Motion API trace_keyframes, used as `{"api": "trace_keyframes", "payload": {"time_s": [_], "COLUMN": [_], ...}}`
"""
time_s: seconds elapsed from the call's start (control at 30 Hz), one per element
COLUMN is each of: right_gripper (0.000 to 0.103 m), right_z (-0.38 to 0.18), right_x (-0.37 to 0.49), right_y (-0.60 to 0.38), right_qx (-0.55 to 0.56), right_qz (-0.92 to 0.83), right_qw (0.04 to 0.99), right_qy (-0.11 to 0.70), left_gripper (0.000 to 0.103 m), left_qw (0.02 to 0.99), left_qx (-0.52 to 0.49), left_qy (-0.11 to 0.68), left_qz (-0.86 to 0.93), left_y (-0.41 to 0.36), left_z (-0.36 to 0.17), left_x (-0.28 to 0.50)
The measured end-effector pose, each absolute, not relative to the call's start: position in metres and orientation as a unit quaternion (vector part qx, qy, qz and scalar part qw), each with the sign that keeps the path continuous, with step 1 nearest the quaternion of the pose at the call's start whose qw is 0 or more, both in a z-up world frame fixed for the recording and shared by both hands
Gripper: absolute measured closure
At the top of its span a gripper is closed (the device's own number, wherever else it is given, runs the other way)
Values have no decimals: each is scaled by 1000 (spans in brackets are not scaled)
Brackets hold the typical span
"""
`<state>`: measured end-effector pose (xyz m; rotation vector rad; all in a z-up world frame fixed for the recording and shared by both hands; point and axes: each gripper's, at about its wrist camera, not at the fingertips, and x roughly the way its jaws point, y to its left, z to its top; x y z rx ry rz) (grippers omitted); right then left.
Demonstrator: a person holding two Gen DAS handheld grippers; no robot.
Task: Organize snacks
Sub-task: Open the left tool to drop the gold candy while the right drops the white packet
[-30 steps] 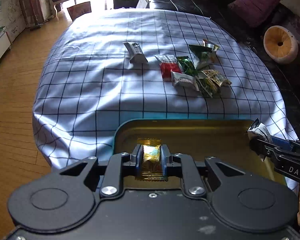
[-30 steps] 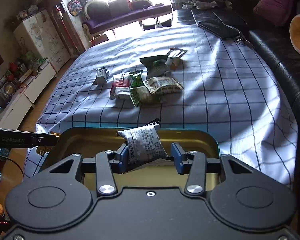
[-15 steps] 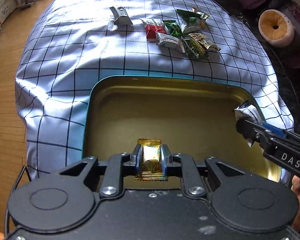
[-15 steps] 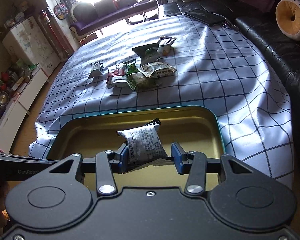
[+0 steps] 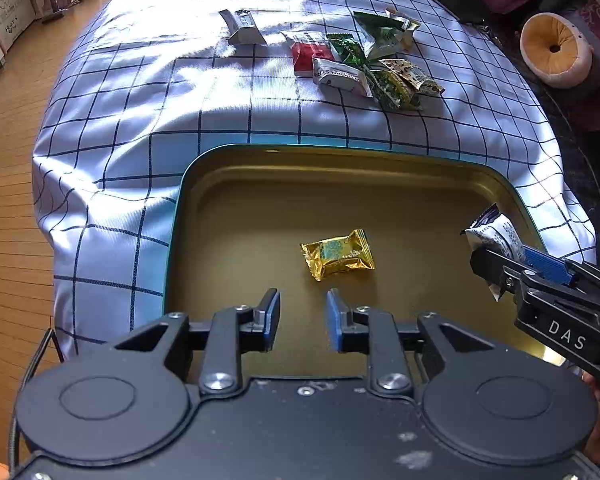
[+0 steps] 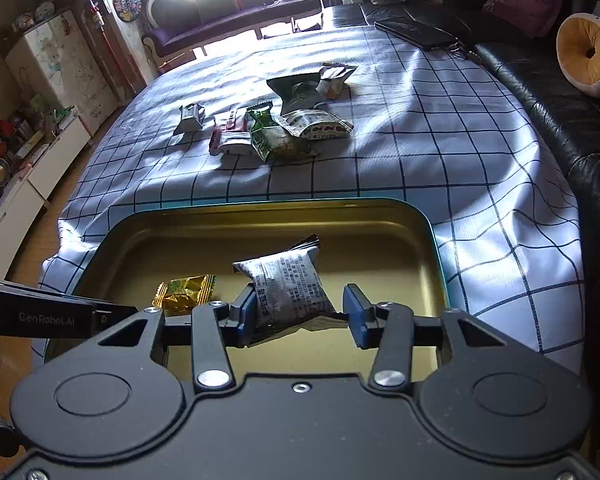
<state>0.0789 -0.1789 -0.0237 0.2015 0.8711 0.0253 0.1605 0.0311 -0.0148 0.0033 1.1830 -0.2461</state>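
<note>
One gold-wrapped candy (image 5: pixel 337 254) already lies on the floor of the teal-rimmed tin tray (image 5: pixel 172 240), with the left gripper (image 5: pixel 303 316) spread apart and empty just behind it. The right gripper (image 6: pixel 300 312) hangs over the tray with a grey printed packet (image 6: pixel 288 284) against one finger (image 6: pixel 244 312); whether it is pinched I cannot tell. The pile of snack packets (image 5: pixel 360 64) sits on the checked tablecloth (image 5: pixel 140 100), so most of the sorting looks left.

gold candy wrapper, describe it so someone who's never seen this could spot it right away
Find the teal-rimmed metal tin at the near edge of the checked tablecloth. On its brass-coloured floor lies the gold candy wrapper, just ahead of the open left gripper. It is the only loose snack in the tin, shiny gold with crimped ends.
</note>
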Motion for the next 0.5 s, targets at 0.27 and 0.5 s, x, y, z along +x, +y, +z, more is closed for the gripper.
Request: {"api": "trace_keyframes", "payload": {"time_s": [0.27,0.5], "right_gripper": [49,49], "right_z": [-24,-26], "right_x": [79,80], "right_y": [-180,-180], "right_qx": [102,102], "right_qz": [17,16], "right_qw": [901,896], "right_qy": [422,431], "left_gripper": [74,71], "left_qw": [824,823], "left_qx": [14,13], "left_qy": [554,557], "left_qz": [-113,-109], "left_y": [29,29], "left_z": [-17,-19], "left_x": [160,161]}}
